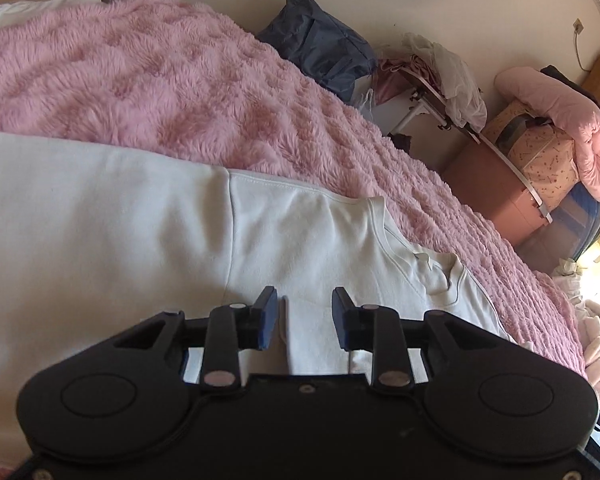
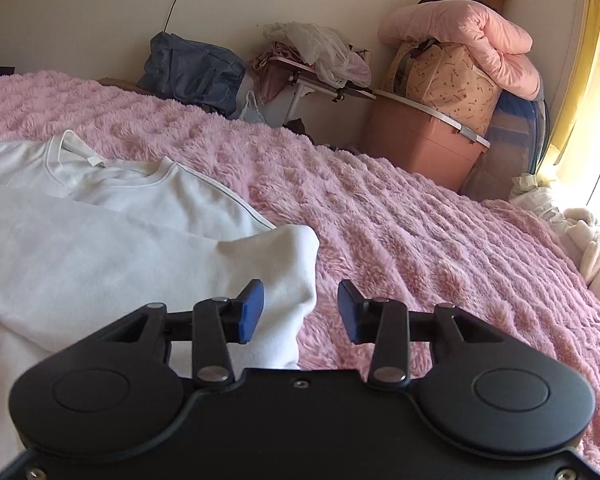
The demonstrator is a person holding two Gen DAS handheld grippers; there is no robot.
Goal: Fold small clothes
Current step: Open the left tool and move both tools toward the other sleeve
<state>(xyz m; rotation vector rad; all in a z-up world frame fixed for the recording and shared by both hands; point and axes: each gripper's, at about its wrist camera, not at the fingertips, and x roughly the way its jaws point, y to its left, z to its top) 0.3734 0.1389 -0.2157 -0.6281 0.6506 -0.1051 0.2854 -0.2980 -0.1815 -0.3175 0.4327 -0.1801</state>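
A white long-sleeved top (image 1: 140,220) lies spread on a fluffy pink blanket (image 1: 160,80), its neckline (image 1: 432,264) toward the right. My left gripper (image 1: 305,318) hovers just above the white cloth near the collar, jaws open, blue pads apart with nothing pinched between them. In the right wrist view the same white top (image 2: 100,248) lies at the left with a folded-over part whose bunched end (image 2: 288,256) rises just ahead of the gripper. My right gripper (image 2: 301,310) is open, that cloth end beside its left pad and pink blanket (image 2: 420,240) beyond the gap.
Beyond the bed's far edge stand a dark blue bag (image 2: 192,68), a small folding table with clothes (image 2: 320,68), a pink storage box (image 2: 420,144) and a patterned bag topped by a pink quilt (image 2: 460,32). Pale bedding (image 2: 580,240) lies at the right by a bright window.
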